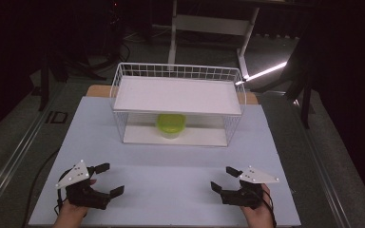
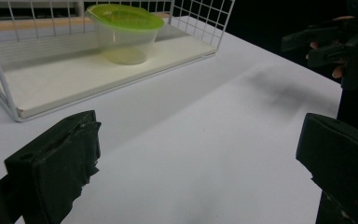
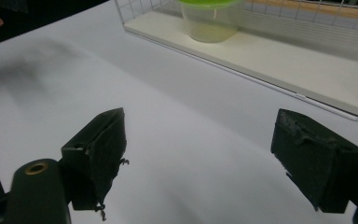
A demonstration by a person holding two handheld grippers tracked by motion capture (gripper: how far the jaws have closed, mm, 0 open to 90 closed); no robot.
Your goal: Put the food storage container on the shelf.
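Nearest you, your left tongs (image 1: 105,179) sit low over the near left part of the white counter (image 1: 171,185), jaws spread wide with nothing between them; in the left gripper view the two black pads (image 2: 56,163) frame bare counter surface. Your right tongs (image 1: 225,178) mirror them at the near right, jaws likewise wide apart and empty, their pads (image 3: 98,154) standing over plain white surface in the right gripper view. The two tongs are well apart from each other, both angled inward toward the middle.

Farther out, past a broad stretch of counter, stands the white wire rack (image 1: 119,90), with a flat white shelf (image 1: 178,95) on top and a white base board (image 1: 204,137) below. On that base board, under the shelf and near its middle, sits the clear container with the green lid (image 1: 171,125), upright, well apart from both tongs.
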